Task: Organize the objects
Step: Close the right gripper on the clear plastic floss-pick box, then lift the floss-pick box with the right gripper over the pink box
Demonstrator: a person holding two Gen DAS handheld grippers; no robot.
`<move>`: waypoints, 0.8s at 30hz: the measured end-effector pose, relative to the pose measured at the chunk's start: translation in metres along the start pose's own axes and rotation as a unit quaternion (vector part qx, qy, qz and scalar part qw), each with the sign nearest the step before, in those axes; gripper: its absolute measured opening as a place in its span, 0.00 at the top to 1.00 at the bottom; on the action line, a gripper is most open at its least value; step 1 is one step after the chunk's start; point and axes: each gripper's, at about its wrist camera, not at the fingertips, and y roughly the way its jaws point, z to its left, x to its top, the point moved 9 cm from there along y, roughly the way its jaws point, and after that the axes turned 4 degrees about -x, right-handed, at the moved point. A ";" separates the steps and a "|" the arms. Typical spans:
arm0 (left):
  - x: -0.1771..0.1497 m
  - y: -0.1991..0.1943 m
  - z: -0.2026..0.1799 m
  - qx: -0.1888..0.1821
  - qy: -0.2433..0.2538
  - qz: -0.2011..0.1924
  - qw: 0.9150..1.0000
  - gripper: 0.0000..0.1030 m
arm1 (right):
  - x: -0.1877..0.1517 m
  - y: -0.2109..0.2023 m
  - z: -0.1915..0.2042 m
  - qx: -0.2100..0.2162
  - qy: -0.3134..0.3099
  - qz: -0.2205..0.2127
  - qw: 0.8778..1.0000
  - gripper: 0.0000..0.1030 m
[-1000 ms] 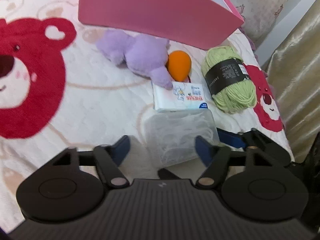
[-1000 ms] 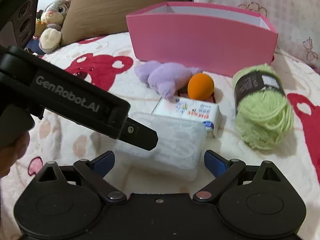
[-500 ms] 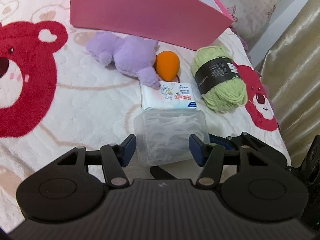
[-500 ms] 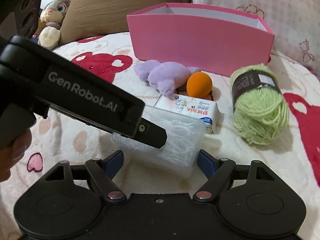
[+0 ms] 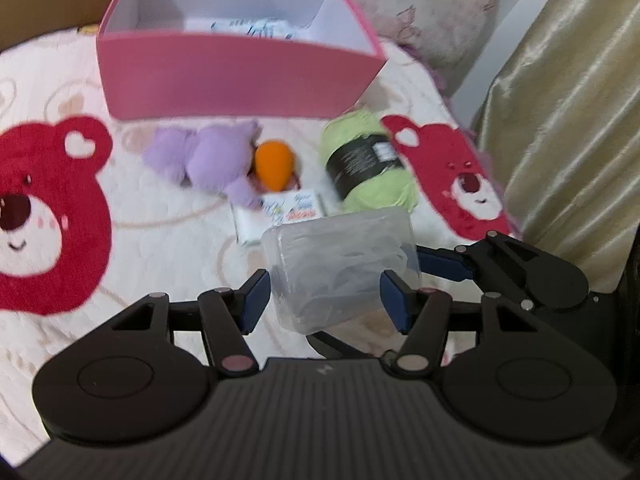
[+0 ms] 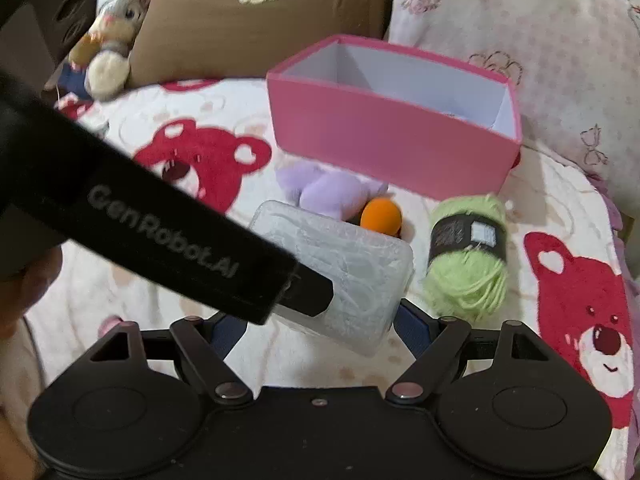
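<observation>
A clear plastic box [image 5: 344, 268] is held up above the bedspread. My left gripper [image 5: 324, 300] is shut on its sides. My right gripper [image 6: 316, 328] is shut on the same box [image 6: 352, 276], and the left gripper's body crosses in front of it. Below lie a purple plush [image 5: 208, 156], an orange ball [image 5: 274, 164], a tissue pack [image 5: 280, 212] and green yarn [image 5: 372, 164]. The pink box [image 5: 236, 76] stands open behind them with something white inside.
The bedspread [image 5: 160, 240] has red bear prints. Pillows [image 6: 256, 12] and a grey rabbit plush [image 6: 112, 40] sit at the back. A gold curtain [image 5: 572, 120] hangs at the right past the bed's edge.
Both grippers closed on the clear plastic box and lifted it off the bedspread. The views rose, so the pink box's inside now shows.
</observation>
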 end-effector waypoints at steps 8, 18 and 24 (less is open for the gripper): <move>0.024 -0.034 -0.022 -0.008 0.020 -0.005 1.000 0.42 | 0.033 -0.032 -0.004 -0.013 0.001 -0.004 1.000 0.19; 0.064 -0.062 -0.039 -0.008 0.057 -0.019 0.998 0.42 | 0.076 -0.051 -0.012 -0.040 -0.019 -0.023 0.999 0.19; 0.085 -0.068 -0.041 -0.004 0.064 -0.034 0.997 0.40 | 0.098 -0.054 -0.017 -0.047 -0.034 -0.041 0.997 0.19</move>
